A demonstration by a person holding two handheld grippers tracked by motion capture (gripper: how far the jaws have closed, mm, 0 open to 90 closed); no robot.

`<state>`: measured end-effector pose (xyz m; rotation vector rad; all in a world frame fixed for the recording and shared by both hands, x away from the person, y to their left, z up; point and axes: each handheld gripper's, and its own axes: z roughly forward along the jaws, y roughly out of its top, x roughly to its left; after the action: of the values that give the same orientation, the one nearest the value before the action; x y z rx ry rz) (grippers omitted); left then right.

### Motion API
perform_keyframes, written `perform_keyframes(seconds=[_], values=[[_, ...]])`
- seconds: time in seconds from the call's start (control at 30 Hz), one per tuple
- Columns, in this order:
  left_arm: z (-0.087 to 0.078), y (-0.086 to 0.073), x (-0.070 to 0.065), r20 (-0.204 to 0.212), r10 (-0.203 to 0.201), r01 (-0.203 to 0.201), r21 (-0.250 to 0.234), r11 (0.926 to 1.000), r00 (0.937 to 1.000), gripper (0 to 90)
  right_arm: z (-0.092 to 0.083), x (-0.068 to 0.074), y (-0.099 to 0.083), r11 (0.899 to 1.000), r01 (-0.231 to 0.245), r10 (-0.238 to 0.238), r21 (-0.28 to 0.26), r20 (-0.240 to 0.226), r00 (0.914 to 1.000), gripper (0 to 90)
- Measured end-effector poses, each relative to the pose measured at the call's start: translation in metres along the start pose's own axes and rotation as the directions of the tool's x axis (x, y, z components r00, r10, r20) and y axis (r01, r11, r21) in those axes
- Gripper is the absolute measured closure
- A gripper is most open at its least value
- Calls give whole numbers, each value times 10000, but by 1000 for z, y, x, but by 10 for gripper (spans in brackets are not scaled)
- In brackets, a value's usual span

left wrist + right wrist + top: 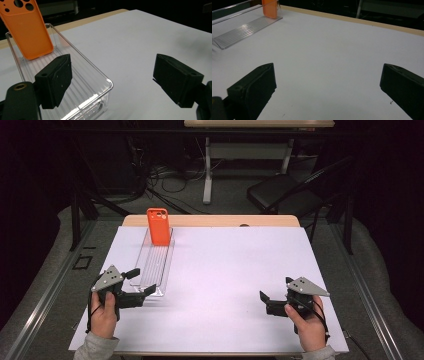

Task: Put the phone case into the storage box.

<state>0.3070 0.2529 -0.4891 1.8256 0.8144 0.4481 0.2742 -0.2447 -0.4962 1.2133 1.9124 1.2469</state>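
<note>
I had the left gripper (pixel 141 281) at the near end of the tray (pixel 165 265), low over the tabletop (pixel 235 270). From above, its jaws stood wide apart, one over the tray's near end, the other just off the near corner. In the left gripper view the left jaw hung over the tray's ribbed floor while the right jaw hung over bare white tabletop, so the tray's (pixel 111 86) near right corner sat between them. I could not see either pad pressing on the clear wall — whether the left one brushed it, I cannot tell. Nothing was clamped.

The case (pixel 158 226) stood at the tray's far end, orange, leaning back against the end wall with its camera cut-outs at the top. In the left gripper view the case (pixel 28 32) rose beyond the left jaw, well apart from both pads.

My right gripper (pixel 267 301) was over at the right side of the tabletop, well apart from the tray. Its jaws were wide apart too, with only white surface between them — nothing held, nothing touched. In the right gripper view the tray (pixel 242 31) and the foot of the case (pixel 270 9) lay far off at the upper left.
</note>
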Motion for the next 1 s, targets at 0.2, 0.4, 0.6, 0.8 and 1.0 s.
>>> perform_keyframes(seconds=[0.2,0.4,0.6,0.8,1.0], values=[[1,-7,1,47,-57,58,-165,9998,10000,158,1,-2,-5,10000,26,-25,-52,289,9996,0],[1,-11,1,69,-152,154,-239,9996,9999,158,3,-1,-9,10000,7,-7,-15,295,9996,0],[3,-13,1,117,-135,138,-332,9994,9998,158,6,1,-13,9998,175,-175,-16,164,9997,0],[5,-15,1,125,-137,140,-290,9995,9998,158,7,0,-16,10000,68,-68,21,7,10000,0],[5,-16,2,114,-111,114,-243,9996,9999,158,8,1,-17,10000,46,-46,42,-53,10000,0]])
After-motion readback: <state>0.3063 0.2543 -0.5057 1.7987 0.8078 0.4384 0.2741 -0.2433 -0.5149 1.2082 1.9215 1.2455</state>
